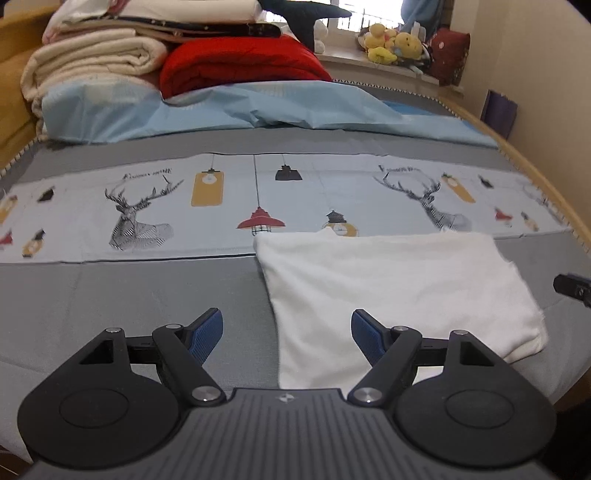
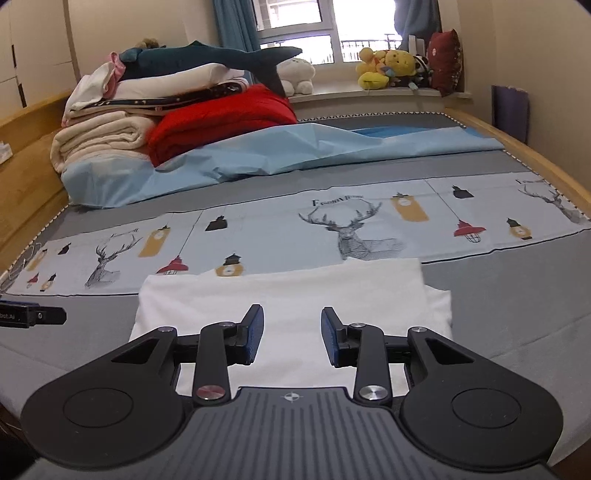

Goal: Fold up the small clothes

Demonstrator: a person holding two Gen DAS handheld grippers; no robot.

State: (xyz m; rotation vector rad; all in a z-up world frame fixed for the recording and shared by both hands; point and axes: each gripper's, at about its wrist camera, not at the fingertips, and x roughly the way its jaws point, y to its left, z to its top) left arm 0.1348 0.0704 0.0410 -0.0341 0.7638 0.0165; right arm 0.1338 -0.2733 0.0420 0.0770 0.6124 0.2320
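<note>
The folded garment [image 2: 291, 295] is plain white, lying on a flat grey sheet [image 1: 110, 291]. Past it runs a pale blue strip of cloth [image 1: 184, 206] printed with grey sketched stags, red and black hanging lamps and mustard-yellow lanterns. Beyond that, a light blue cover [image 2: 258, 155] lies rumpled. Toward the bed's far left corner sit cream blankets [image 2: 99, 140] and a bright red quilt [image 2: 221, 122], with a dark teal shark toy [image 2: 221, 59] on top. Yellow plush toys [image 2: 388, 66] line the windowsill, beside teal curtains [image 2: 232, 22]. The gripper pads [image 2: 255, 332] are dark blue on black arms.
</note>
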